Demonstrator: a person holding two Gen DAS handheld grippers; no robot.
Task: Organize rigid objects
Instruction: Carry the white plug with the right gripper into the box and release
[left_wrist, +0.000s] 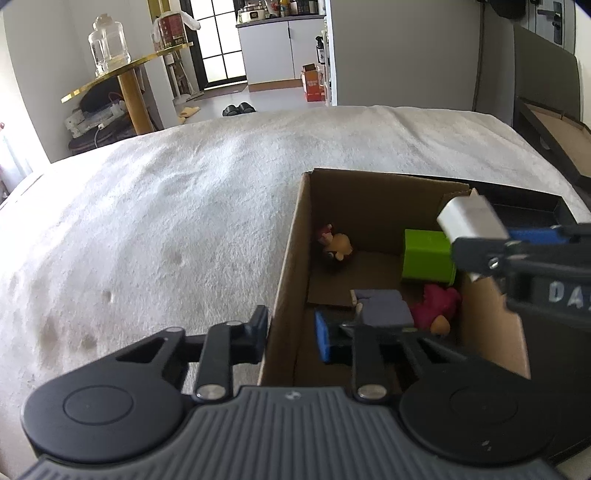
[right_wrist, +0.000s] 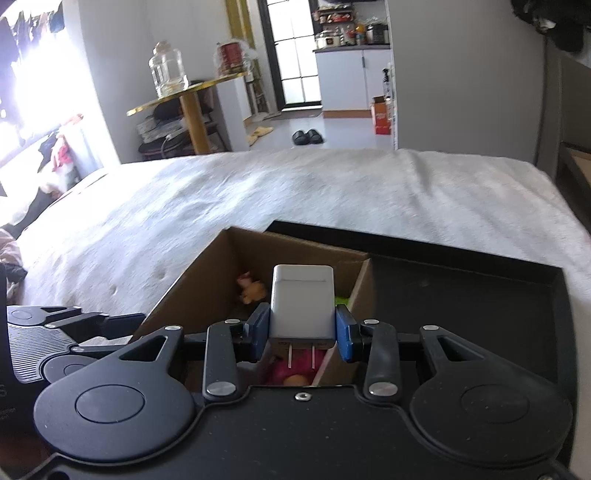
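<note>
While my right claw clamps the white charger by its flat sides, prongs pointing back at me, I hold it above the cardboard box so it can drop in with the green block and small toys already there. My left claw straddles the box's near wall, one finger inside and one outside, narrowed onto it, I judge to steady the box on the soft bed.
</note>
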